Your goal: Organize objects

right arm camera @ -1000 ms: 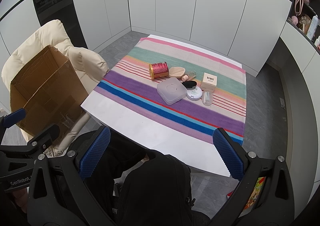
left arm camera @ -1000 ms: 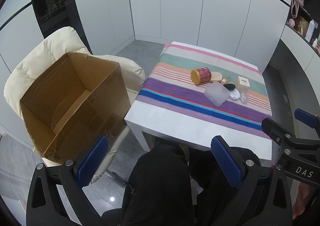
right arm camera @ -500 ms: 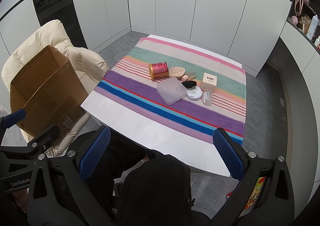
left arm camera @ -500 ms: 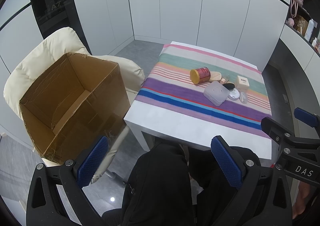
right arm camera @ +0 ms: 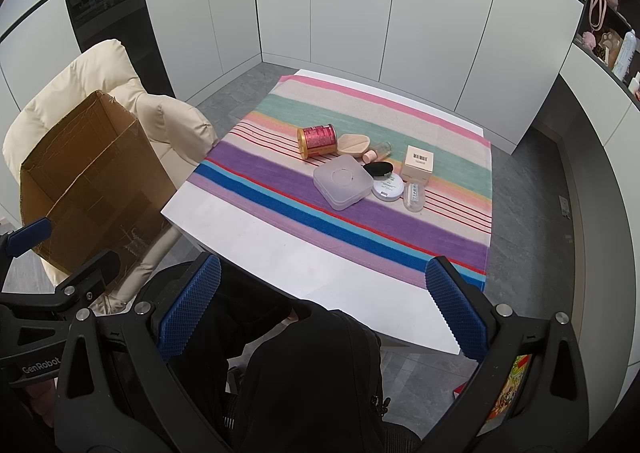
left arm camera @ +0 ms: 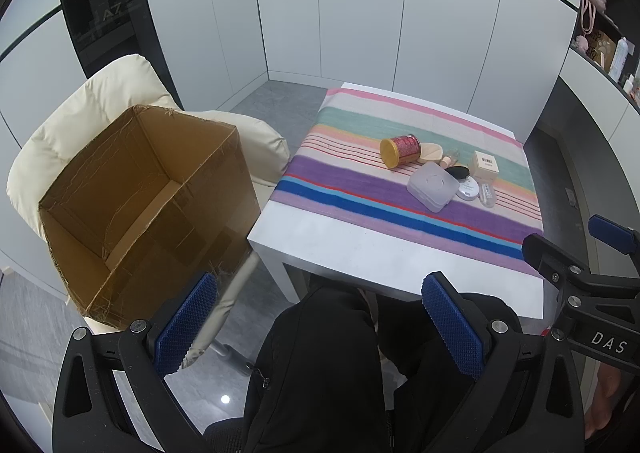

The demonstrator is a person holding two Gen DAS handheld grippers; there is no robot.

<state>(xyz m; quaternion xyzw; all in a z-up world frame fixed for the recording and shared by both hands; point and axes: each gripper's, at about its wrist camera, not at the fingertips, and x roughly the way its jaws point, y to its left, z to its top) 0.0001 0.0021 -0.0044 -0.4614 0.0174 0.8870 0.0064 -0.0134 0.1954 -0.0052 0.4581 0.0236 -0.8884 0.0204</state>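
Left wrist view: the left gripper (left arm camera: 320, 327) hangs wide and empty over the person's lap, short of the surface (left arm camera: 360, 249). To its left an open cardboard box (left arm camera: 148, 209) sits tilted on a cream chair (left arm camera: 80, 109), probably where things are meant to go. The clutter lies in a tight cluster on the striped cloth (left arm camera: 360, 193), well apart from both grippers.

Right wrist view: the right gripper (right arm camera: 324, 311) is likewise spread wide, holding nothing. The tin (right arm camera: 318, 140) lies on its side; it looks rigid and smooth and would likely roll, so pinch it across the body. The clear case (right arm camera: 342, 181) looks light, stiff and slick; its flat sides suit the pads. The beige sponge (right arm camera: 353, 143) seems soft and will squash. The small carton (right arm camera: 418, 165) could dent, so grip it gently. The round compact (right arm camera: 388, 185) is low and flat, awkward to get under.
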